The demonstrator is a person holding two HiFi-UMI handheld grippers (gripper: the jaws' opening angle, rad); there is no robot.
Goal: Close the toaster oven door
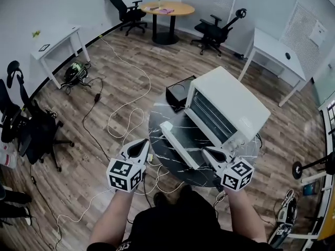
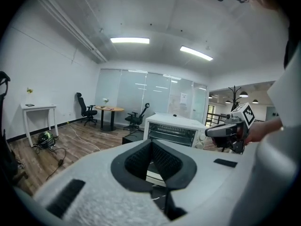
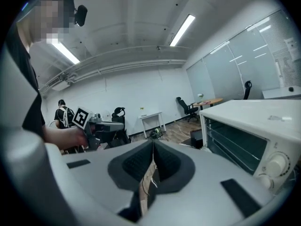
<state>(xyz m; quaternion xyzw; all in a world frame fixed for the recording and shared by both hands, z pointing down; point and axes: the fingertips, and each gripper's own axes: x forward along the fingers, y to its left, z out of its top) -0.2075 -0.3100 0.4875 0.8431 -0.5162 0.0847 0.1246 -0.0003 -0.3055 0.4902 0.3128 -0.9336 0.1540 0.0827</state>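
- The toaster oven [image 1: 230, 106] stood on the right half of the round table [image 1: 155, 114], its open front facing the table's left side.
- Its door [image 1: 180, 144] lay fully dropped, roughly flat over the table's middle, with its free edge pointing toward the near-left edge.
- Judged from that, the closing had not begun: the whole swing up to the oven's front was left, and nothing was touching the door.
- The right tongs [image 1: 207, 150] hovered over the table's near-right edge, just beside the near end of the door and the oven's knob corner. Their jaws were pressed together with nothing between them.
- The left tongs [image 1: 140, 142] hung just off the table's near-left edge, near the door's free edge but apart from it. Their jaws also met, holding nothing.
- The door thus lay between the two tongs, a little beyond their tips.
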